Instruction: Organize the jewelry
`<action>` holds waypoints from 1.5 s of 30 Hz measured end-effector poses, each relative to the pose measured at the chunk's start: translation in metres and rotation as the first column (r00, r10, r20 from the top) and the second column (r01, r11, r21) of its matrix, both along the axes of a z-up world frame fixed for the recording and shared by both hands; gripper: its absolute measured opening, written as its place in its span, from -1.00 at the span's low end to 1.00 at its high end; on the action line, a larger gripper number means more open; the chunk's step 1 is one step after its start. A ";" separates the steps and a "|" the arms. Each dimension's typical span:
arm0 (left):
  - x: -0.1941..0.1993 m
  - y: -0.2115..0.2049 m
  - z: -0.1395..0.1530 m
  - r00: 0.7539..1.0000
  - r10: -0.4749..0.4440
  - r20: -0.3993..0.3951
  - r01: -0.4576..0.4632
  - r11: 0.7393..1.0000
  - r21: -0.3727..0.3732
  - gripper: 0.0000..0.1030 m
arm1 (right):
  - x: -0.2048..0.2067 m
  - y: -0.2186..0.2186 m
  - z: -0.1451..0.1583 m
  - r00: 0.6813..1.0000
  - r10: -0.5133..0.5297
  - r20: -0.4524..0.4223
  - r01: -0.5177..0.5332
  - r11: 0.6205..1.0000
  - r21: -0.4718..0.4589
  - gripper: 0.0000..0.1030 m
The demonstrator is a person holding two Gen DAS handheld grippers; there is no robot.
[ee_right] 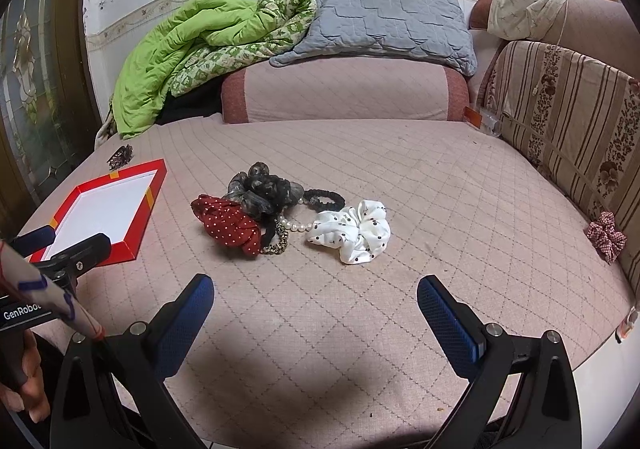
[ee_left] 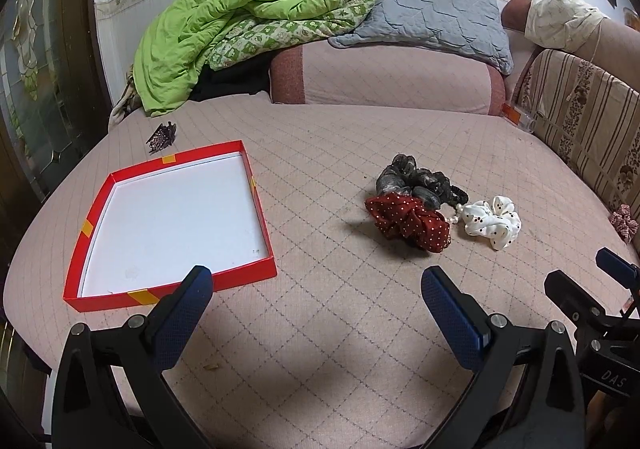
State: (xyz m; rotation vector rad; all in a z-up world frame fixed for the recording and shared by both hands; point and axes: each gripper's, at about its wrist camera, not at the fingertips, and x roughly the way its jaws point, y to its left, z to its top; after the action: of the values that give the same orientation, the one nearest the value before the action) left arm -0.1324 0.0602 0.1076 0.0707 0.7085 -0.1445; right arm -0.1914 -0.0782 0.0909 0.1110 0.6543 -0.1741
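— Scrunchies and pearl bracelet (ee_right: 294, 227) heaped at centre frame on quilted bed (ee_right: 400, 177); red tray (ee_left: 256, 205) at left, bare inside. Nothing yet sorted, apparently.

— Left gripper (ee_left: 316, 313) and right gripper (ee_right: 314, 315), both low in frame, jaws spread wide, holding nothing.

— Next, likely: reach forward, pinch white dotted scrunchie (ee_right: 356, 231) free of pearls, carry left to tray.

— Tangle a snag risk. Dark hair claw (ee_left: 161, 137) above tray; checked scrunchie (ee_right: 606, 235) stray at right edge.

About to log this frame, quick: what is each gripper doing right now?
Left gripper: open, holding nothing, above the bed cover.
Right gripper: open, holding nothing, short of the scrunchies.
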 end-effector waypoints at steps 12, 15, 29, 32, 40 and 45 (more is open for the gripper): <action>0.003 -0.003 -0.008 1.000 -0.009 -0.023 0.009 1.000 -0.001 1.00 | 0.003 -0.002 -0.005 1.000 -0.005 -0.019 0.004 1.000 -0.019 1.00; 0.007 -0.002 -0.012 0.999 -0.024 -0.039 0.024 1.000 -0.008 1.00 | 0.003 -0.007 -0.006 1.000 -0.012 -0.021 0.012 1.000 -0.015 1.00; 0.060 0.003 -0.017 0.988 -0.113 -0.108 0.104 0.991 -0.089 1.00 | 0.045 -0.018 0.000 0.994 0.105 0.006 -0.105 0.992 0.066 0.85; 0.075 -0.006 -0.016 0.976 -0.158 -0.146 0.136 0.979 -0.151 1.00 | 0.060 -0.047 0.002 0.999 0.033 0.001 -0.033 0.992 0.123 0.82; 0.118 -0.044 -0.035 0.944 -0.204 -0.261 0.127 0.950 -0.286 1.00 | 0.061 -0.100 -0.020 0.991 -0.114 -0.070 0.129 0.958 0.256 0.82; 0.140 -0.069 -0.059 0.922 -0.216 -0.321 0.130 0.954 -0.270 0.17 | 0.058 -0.102 -0.022 0.990 -0.118 -0.072 0.133 0.959 0.252 0.82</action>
State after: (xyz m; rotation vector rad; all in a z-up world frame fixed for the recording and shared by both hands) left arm 0.0073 -0.0092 0.0485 -0.1316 1.0338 -0.4229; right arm -0.1333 -0.1805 0.0684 0.3985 0.7241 -0.2153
